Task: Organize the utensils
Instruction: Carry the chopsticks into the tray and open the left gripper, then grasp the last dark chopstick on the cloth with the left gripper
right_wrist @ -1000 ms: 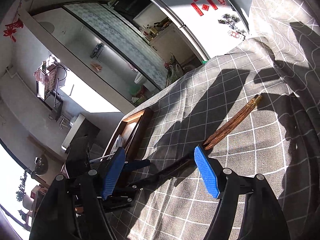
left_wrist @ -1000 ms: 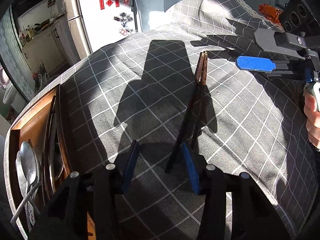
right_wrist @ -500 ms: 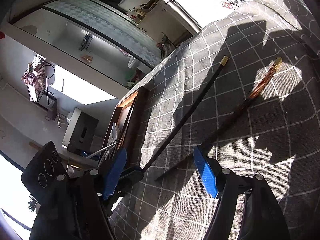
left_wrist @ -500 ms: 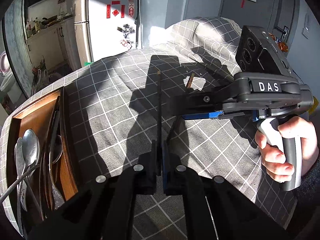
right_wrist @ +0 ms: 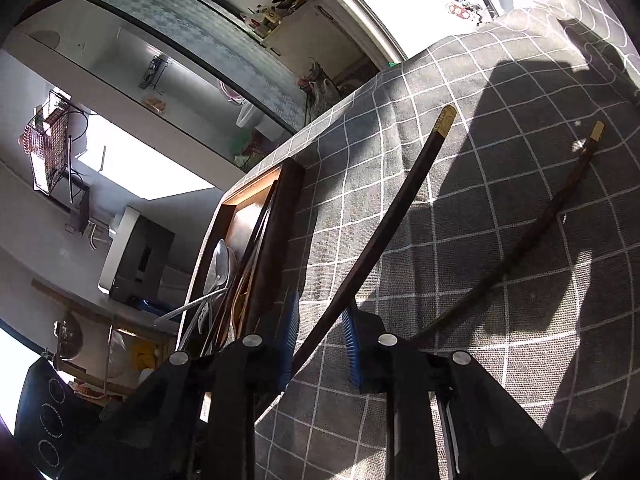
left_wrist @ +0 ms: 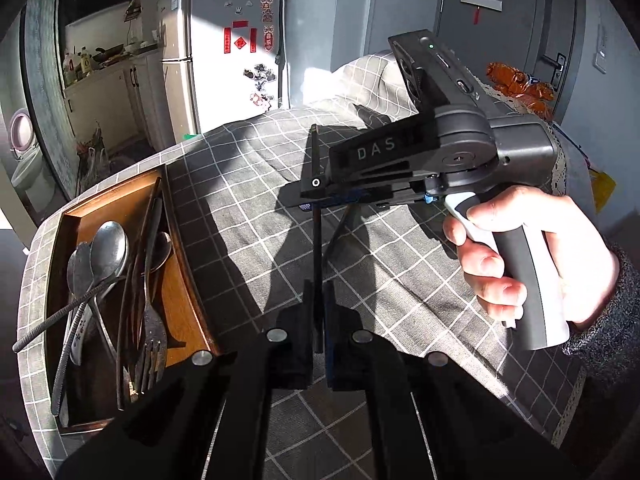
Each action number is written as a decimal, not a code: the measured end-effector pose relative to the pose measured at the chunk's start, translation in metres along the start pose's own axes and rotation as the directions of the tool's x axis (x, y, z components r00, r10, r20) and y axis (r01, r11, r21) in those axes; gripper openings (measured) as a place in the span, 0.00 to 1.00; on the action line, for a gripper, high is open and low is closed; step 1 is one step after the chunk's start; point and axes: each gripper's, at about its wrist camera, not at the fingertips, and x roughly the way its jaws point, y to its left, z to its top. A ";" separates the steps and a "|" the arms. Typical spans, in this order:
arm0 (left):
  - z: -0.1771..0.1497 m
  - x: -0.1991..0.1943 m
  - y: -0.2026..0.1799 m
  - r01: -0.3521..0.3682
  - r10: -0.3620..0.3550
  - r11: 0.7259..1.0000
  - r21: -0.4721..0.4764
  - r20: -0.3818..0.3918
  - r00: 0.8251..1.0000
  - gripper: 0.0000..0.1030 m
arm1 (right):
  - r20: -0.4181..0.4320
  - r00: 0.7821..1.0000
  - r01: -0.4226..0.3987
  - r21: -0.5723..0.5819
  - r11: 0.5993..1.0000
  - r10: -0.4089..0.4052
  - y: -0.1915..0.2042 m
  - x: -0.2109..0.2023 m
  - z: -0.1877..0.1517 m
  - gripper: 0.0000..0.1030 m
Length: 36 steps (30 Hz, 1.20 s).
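My left gripper (left_wrist: 317, 312) is shut on a dark chopstick (left_wrist: 317, 248) and holds it lifted above the checked tablecloth, pointing forward. The same chopstick (right_wrist: 384, 240) passes between the blue pads of my right gripper (right_wrist: 320, 334), whose jaws stand narrowly apart around it; I cannot tell if they touch it. The right gripper also shows in the left wrist view (left_wrist: 306, 204), crossing the chopstick's far part. A second chopstick (right_wrist: 532, 232) lies on the cloth to the right. A wooden tray (left_wrist: 70, 216) at the left holds spoons (left_wrist: 108, 248), a fork and more chopsticks.
The table is covered by a grey checked cloth (left_wrist: 248, 216). A fridge (left_wrist: 224, 68) and kitchen cabinets stand behind it. An orange packet (left_wrist: 516, 84) lies at the far right edge. The tray also shows in the right wrist view (right_wrist: 276, 216).
My left gripper shut on one chopstick and lifted it off the cloth. My right gripper moved in and its jaws narrowed around the same chopstick. The other chopstick stayed on the cloth.
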 end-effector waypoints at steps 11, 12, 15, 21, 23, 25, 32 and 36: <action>-0.050 -0.047 0.064 -0.228 0.242 0.947 -0.225 0.034 0.970 0.05 | -0.155 0.988 -0.053 -0.209 0.976 0.020 0.120 0.095 0.002 0.13; -0.053 -0.048 0.071 -0.234 0.249 0.938 -0.257 0.028 0.968 0.05 | -0.163 0.987 -0.048 -0.227 0.973 0.011 0.128 0.103 0.001 0.13; -0.056 -0.048 0.088 -0.250 0.268 0.916 -0.314 0.015 0.963 0.05 | -0.178 0.984 -0.047 -0.229 0.972 0.006 0.138 0.115 -0.002 0.22; -0.055 -0.036 0.103 -0.261 0.282 0.896 -0.358 0.007 0.959 0.05 | -0.130 0.991 -0.041 -0.222 0.974 0.013 0.133 0.086 -0.003 0.63; -0.053 -0.031 0.104 -0.270 0.289 0.896 -0.353 0.003 0.957 0.05 | -0.106 0.994 -0.043 -0.221 0.974 0.020 0.124 0.066 -0.002 0.64; -0.052 -0.027 0.104 -0.299 0.311 0.896 -0.329 -0.015 0.950 0.08 | -0.078 0.996 -0.057 -0.224 0.973 0.041 0.114 0.043 -0.002 0.66; -0.047 -0.048 0.088 -0.417 0.440 0.870 -0.265 0.034 0.897 0.71 | 0.035 0.999 -0.010 -0.224 0.975 0.019 0.058 -0.036 -0.005 0.72; -0.028 -0.058 0.058 -0.354 0.375 0.918 -0.178 0.104 0.921 0.77 | 0.101 0.995 0.009 -0.166 0.986 0.008 0.019 -0.073 0.001 0.72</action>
